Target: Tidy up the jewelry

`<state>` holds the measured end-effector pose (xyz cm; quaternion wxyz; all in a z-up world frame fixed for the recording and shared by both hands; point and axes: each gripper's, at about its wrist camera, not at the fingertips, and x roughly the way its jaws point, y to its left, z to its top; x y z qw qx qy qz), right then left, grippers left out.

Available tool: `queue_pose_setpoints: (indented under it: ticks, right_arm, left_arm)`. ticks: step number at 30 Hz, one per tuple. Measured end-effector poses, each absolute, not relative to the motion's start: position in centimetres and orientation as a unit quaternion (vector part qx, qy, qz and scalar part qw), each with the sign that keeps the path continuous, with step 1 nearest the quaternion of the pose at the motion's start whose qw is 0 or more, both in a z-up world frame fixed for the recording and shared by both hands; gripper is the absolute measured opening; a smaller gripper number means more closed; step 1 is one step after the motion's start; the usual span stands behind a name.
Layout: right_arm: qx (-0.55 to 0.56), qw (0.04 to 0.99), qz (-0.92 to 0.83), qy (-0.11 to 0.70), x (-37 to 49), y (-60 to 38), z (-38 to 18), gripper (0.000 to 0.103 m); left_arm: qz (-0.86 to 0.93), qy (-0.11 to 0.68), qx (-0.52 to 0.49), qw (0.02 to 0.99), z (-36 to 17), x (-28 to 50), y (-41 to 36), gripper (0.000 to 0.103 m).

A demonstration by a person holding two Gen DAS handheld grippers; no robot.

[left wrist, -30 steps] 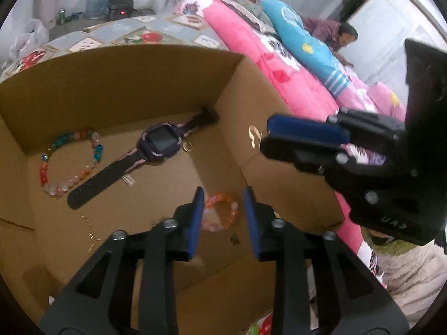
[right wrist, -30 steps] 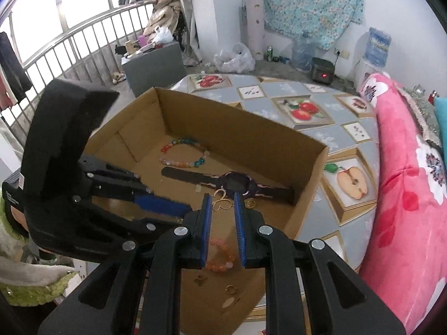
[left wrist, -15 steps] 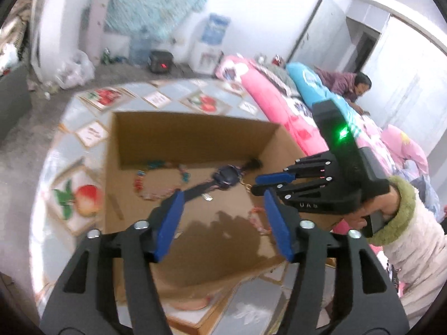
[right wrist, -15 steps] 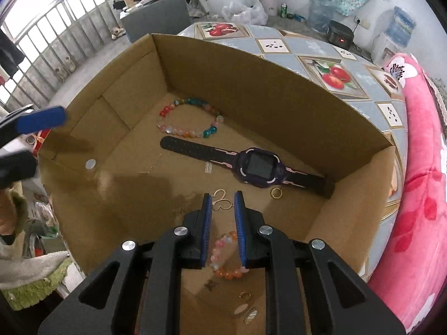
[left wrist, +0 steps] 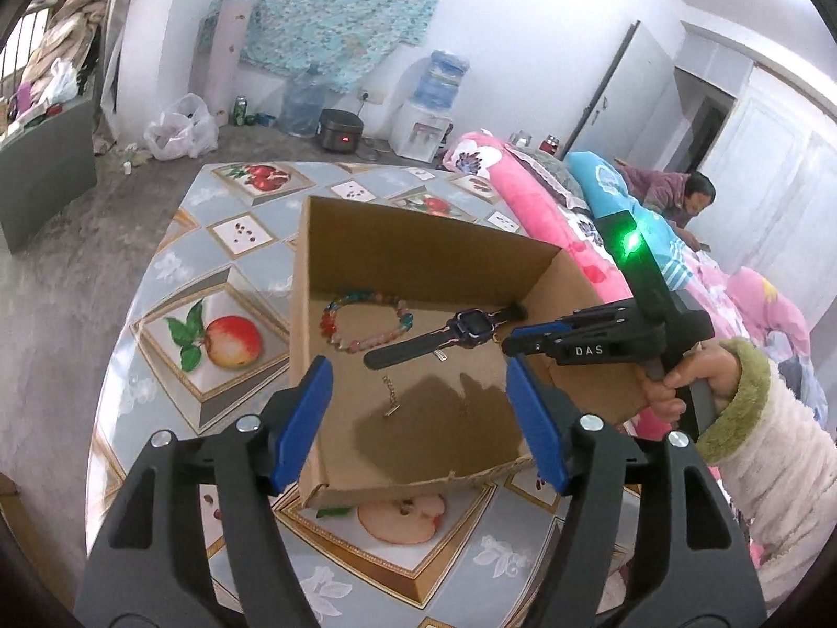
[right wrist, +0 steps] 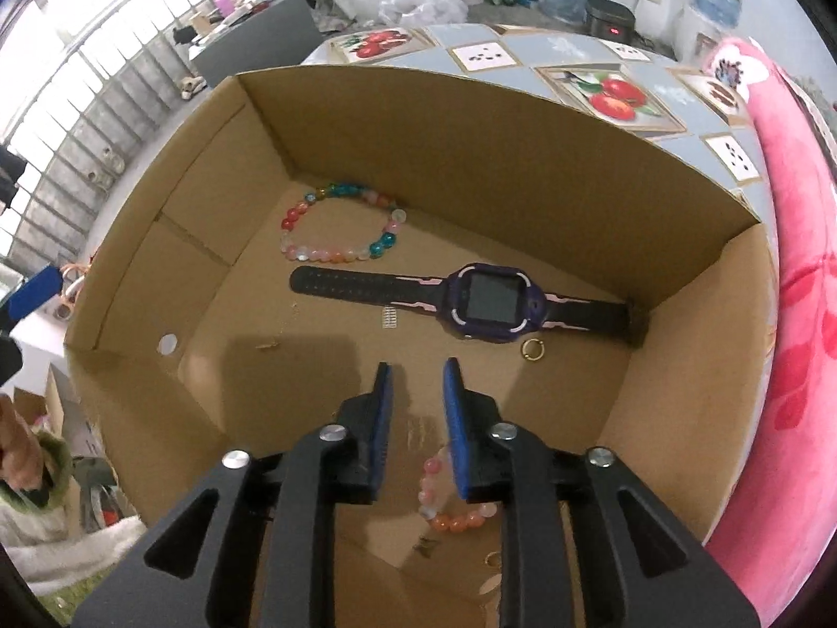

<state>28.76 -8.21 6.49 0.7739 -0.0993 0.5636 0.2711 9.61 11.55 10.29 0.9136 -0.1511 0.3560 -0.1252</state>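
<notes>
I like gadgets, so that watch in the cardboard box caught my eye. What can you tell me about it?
The watch lies flat on the floor of the cardboard box, face up, strap stretched out straight. Its squarish dark screen sits in a purple case, and the black strap carries pinkish trim near the case. One strap end reaches the box's side wall. A beaded bracelet lies just behind it, a small gold ring just in front. Nothing grips it.

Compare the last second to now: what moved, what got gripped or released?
Left claw pulled back and up out of the cardboard box, jaws opening, nothing between them. Right claw dipped into the box; jaws just opened, and the gold heart charm they pinched is gone from between them. Watch, multicolour bracelet and gold ring stayed put.
</notes>
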Motion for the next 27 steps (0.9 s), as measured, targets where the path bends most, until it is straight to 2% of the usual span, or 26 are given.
queue_pose_setpoints:
  ticks: [6,13,14,16,17,23,27]
  right_arm:
    - [-0.066,0.786,0.271,0.551,28.6,-9.3,7.5,0.025]
    - [-0.003,0.847,0.245,0.471,25.5,-14.0,12.2,0.026]
    - [0.007,0.858,0.234,0.457,24.6,-15.1,12.8,0.027]
    - [0.024,0.873,0.218,0.435,22.8,-17.0,13.5,0.042]
    - [0.037,0.878,0.212,0.427,21.9,-18.1,13.6,0.044]
    - [0.140,0.838,0.214,0.481,20.3,-21.8,9.2,0.046]
    - [0.145,0.822,0.214,0.508,21.1,-20.8,6.6,0.049]
  left_arm:
    - [-0.115,0.355,-0.161,0.914,9.8,9.1,12.7,0.068]
    - [-0.096,0.360,-0.159,0.914,8.4,9.7,13.2,0.080]
    - [-0.094,0.361,-0.159,0.914,8.2,9.9,13.3,0.081]
    - [-0.090,0.365,-0.161,0.912,7.5,10.4,13.5,0.082]
    - [-0.089,0.366,-0.162,0.912,7.3,10.6,13.6,0.084]
    - [-0.093,0.399,-0.188,0.893,4.7,12.6,13.8,0.084]
    - [-0.117,0.428,-0.216,0.870,3.2,13.6,13.0,0.085]
